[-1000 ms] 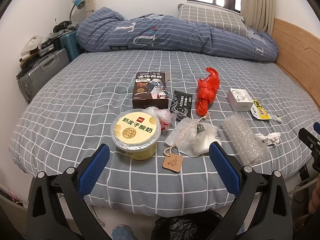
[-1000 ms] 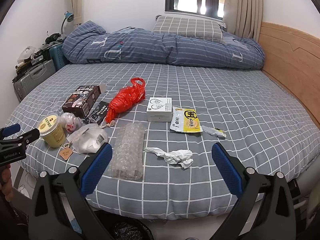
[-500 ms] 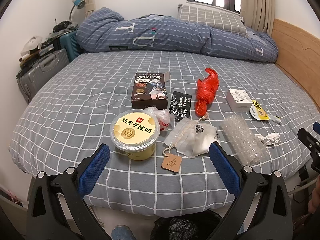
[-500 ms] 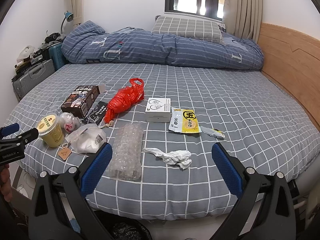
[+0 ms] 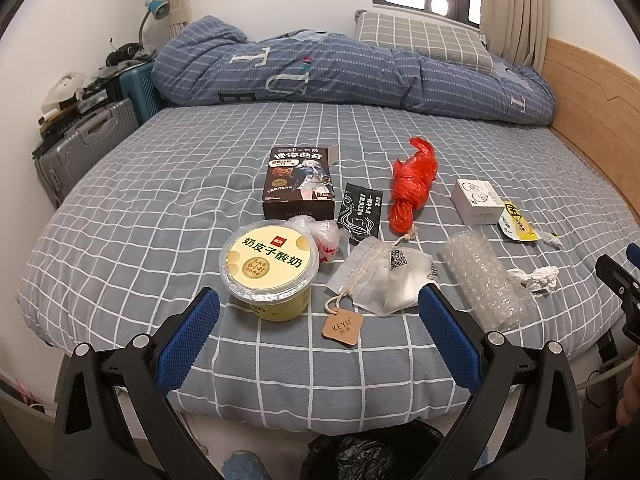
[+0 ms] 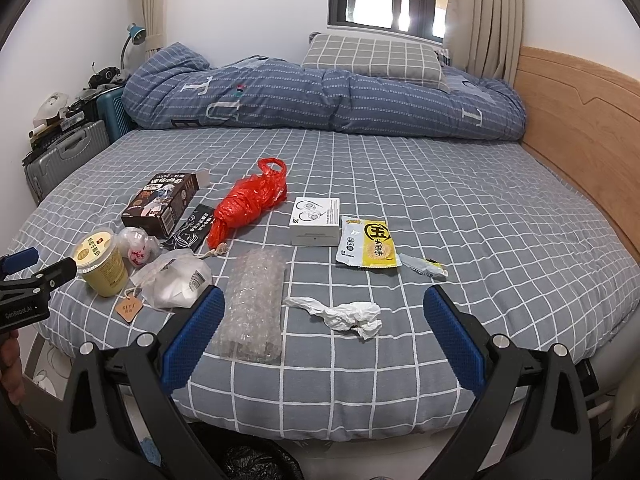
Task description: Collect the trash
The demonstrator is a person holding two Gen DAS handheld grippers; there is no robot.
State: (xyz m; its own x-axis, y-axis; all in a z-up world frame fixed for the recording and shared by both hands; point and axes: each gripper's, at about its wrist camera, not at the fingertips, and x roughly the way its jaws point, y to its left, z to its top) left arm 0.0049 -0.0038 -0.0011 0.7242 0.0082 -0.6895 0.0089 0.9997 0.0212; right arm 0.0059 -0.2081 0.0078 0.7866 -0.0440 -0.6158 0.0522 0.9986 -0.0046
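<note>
Since a second ago: almost nothing has shifted; both views have crept a touch closer to the bed [image 5: 160, 208], and every piece of litter lies where it did.
Left gripper [image 5: 319, 334]: jaws wide apart, empty, hovering at the near edge of the bed with the yellow yogurt cup [image 5: 269, 268] just ahead of its left finger.
Right gripper [image 6: 324, 334]: jaws spread too, holding nothing, poised short of the crumpled tissue [image 6: 344, 314].
Trash: all on the bed — snack box [image 5: 300, 182], red plastic bag [image 5: 412, 184], white pouch [image 5: 388, 276] with its tag, bubble wrap [image 6: 252, 304], small white box [image 6: 316, 220], yellow wrapper [image 6: 370, 248].
Bin bag: a black bag [image 5: 360, 456] shows below the bed edge, between the fingers.
Step in hand: the approach, I'd say; nothing picked yet.
Next move: probably close in on the nearest item — cup on the left, tissue on the right — then carry it down to the bag.
Care: tissue and film lie flat on soft bedding, so the fingers likely must press low to catch them.
</note>
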